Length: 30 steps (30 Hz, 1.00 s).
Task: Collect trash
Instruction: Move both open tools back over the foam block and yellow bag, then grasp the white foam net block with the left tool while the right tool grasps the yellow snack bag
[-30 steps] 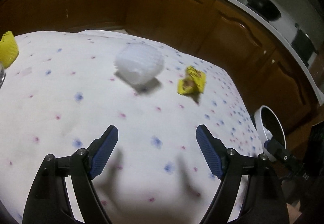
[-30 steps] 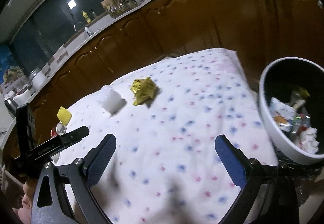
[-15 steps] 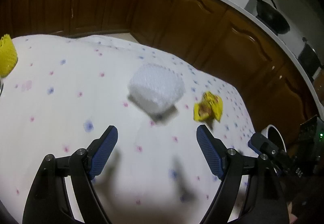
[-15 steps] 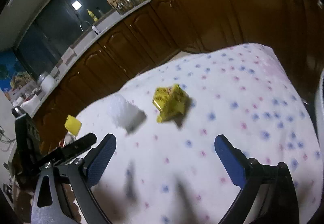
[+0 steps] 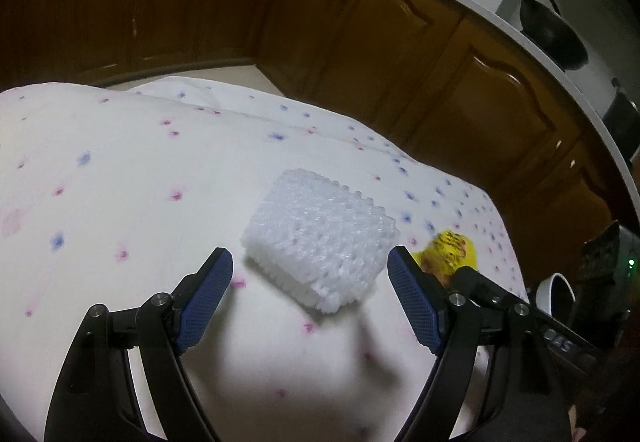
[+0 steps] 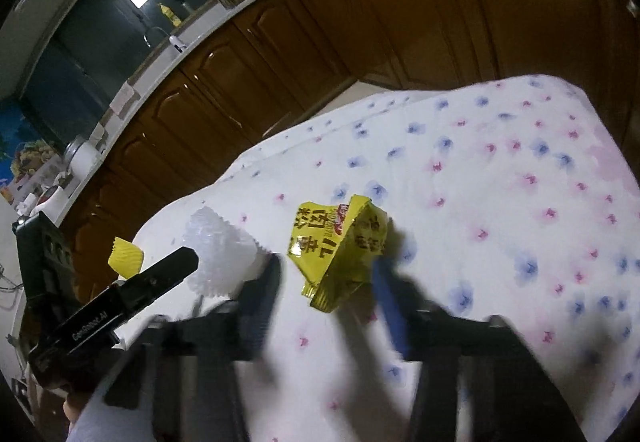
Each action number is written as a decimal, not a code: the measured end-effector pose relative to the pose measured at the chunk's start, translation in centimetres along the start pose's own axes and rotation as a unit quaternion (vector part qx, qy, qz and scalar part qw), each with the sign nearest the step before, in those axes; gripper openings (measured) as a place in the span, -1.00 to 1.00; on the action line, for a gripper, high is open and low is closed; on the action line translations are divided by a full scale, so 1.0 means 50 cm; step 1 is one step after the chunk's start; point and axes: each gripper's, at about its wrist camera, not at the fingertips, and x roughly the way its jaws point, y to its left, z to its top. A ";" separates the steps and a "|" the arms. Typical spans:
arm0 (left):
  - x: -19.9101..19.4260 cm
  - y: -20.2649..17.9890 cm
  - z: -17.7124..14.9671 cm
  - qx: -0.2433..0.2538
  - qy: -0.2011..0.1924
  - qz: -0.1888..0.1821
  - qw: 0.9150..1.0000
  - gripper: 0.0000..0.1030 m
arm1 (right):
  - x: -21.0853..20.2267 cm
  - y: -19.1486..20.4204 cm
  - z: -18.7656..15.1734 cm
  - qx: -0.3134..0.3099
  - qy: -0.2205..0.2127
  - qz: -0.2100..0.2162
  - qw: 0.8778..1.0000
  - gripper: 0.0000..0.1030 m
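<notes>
Flower-print tabletop (image 5: 120, 170) cleanup looks unfinished: left hand-held gripper (image 5: 310, 298) closing around white foam netting (image 5: 320, 238), right hand-held gripper (image 6: 328, 298), blurred, closing around yellow wrapper (image 6: 340, 246), seemingly untouched.

- Table draped in a white cloth (image 5: 120, 170) dotted with pink and blue flowers.
- White foam netting (image 5: 320, 242) lying mid-cloth.
- Crumpled yellow wrapper (image 6: 340, 246) just beside.
- Yellow foam net (image 6: 125, 256) farther off.

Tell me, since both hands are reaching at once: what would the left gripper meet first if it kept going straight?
Likely the white foam net, lying on the tablecloth just ahead of the left gripper.
</notes>
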 end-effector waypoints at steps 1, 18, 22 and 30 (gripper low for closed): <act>0.005 -0.008 -0.001 0.008 0.003 -0.002 1.000 0.19 | -0.003 -0.002 -0.002 0.000 -0.003 -0.001 1.000 -0.39; -0.078 -0.053 -0.068 0.042 -0.007 -0.024 0.999 -0.86 | -0.092 -0.013 -0.043 -0.001 -0.012 0.034 0.999 -0.04; -0.115 -0.026 -0.080 0.033 -0.019 -0.016 0.999 -0.86 | -0.088 0.003 -0.062 -0.002 -0.010 0.050 0.999 0.28; -0.155 0.031 -0.101 0.003 -0.024 -0.014 1.000 -0.86 | -0.036 0.086 -0.089 -0.084 0.012 0.024 0.996 0.55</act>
